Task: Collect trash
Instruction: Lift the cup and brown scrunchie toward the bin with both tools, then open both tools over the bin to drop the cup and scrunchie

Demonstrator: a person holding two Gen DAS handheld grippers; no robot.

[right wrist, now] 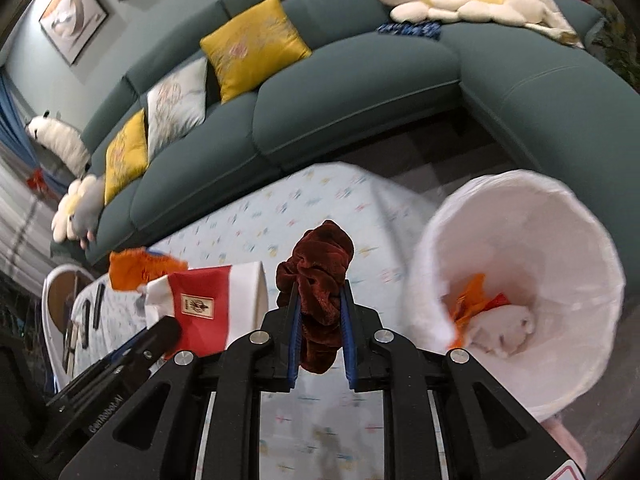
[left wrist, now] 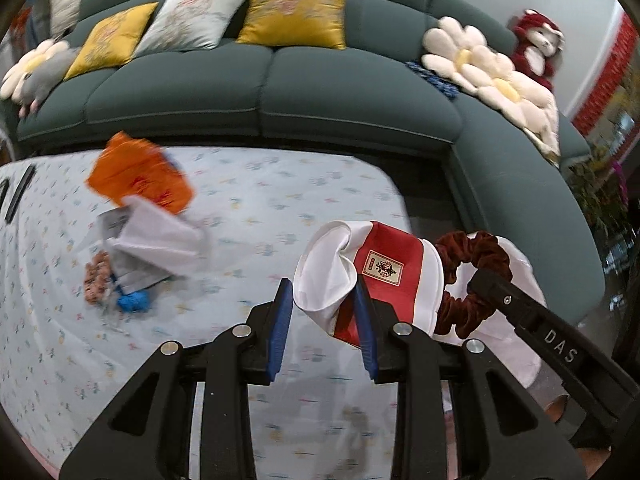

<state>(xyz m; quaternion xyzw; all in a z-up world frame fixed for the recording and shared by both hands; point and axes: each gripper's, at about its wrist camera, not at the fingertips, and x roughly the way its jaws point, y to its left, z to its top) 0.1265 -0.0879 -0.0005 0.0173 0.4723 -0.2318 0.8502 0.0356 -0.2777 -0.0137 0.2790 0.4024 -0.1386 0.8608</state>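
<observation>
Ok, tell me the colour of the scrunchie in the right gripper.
Dark reddish-brown velvet. The scrunchie shows best in the right wrist view, clamped in the right gripper.
</observation>
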